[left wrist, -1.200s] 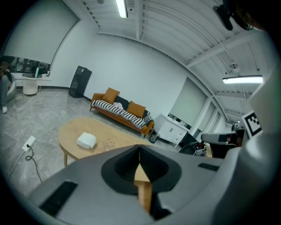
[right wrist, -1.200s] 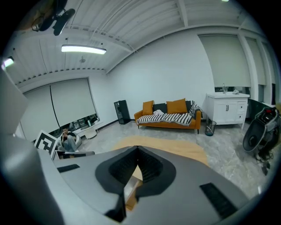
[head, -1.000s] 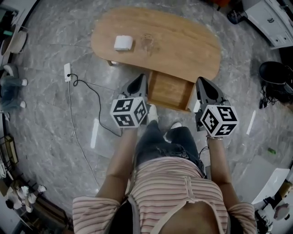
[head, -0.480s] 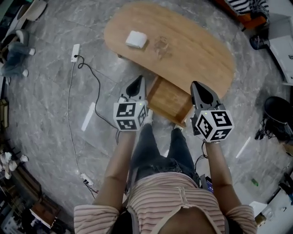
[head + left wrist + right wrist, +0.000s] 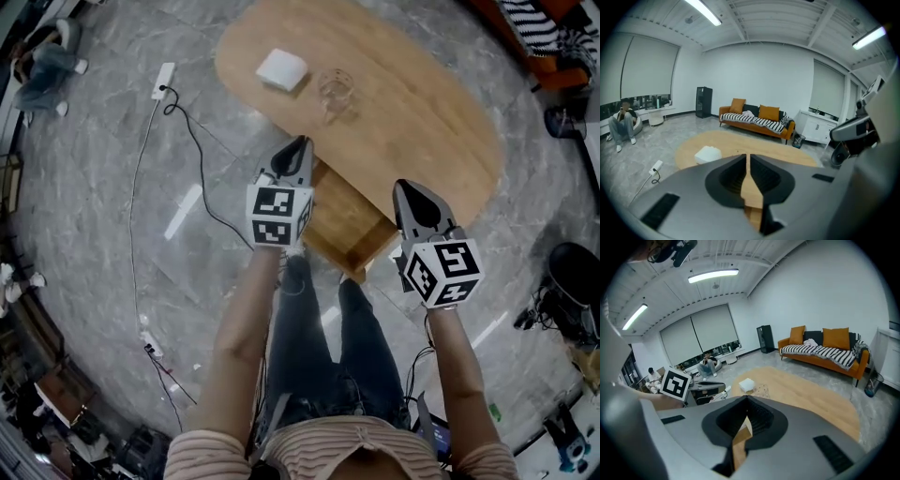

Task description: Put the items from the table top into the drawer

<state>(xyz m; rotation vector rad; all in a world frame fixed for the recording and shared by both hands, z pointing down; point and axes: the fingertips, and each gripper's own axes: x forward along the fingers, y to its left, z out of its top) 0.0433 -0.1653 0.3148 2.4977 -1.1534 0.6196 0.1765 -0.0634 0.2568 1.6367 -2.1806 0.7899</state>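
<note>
The head view was taken from above the person and faced steeply down, with the worktop (image 5: 422, 122), the left tongs (image 5: 302, 142) and the right tongs (image 5: 403, 186) seen well below it. The left gripper view was taken from low on the left tongs, along the jaws, across the worktop toward a sofa (image 5: 757, 121). The right gripper view was aimed likewise, from further right. The worktop and a white box (image 5: 282, 68) were shared by all three views, and the sofa by both gripper views.
</note>
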